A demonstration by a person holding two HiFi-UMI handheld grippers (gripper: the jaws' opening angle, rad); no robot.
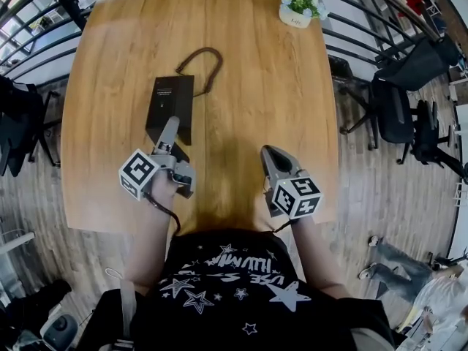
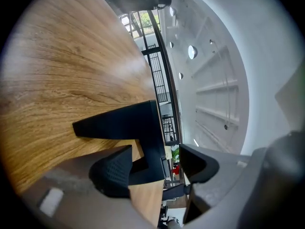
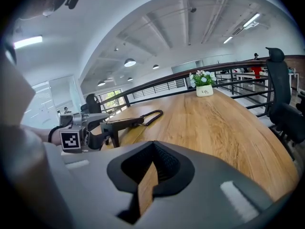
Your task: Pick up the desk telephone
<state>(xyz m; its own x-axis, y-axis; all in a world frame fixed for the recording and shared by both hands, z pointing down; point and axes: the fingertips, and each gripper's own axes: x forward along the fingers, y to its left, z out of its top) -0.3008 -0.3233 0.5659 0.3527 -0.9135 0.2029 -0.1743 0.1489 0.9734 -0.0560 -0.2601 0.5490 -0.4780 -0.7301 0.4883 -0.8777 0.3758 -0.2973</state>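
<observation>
The black desk telephone lies flat on the wooden table, propped on a low stand, with its brown cord looped behind it. My left gripper is at the phone's near edge with its jaws wide open. In the left gripper view the phone's body and its stand leg sit between the jaws of that gripper, and the pads do not clamp it. My right gripper hovers over bare table to the phone's right, shut and empty. From the right gripper view the phone shows at the left.
A small white pot with a green plant stands at the table's far right corner. Black office chairs and a metal railing lie beyond the right edge. The table's near edge is just in front of my body.
</observation>
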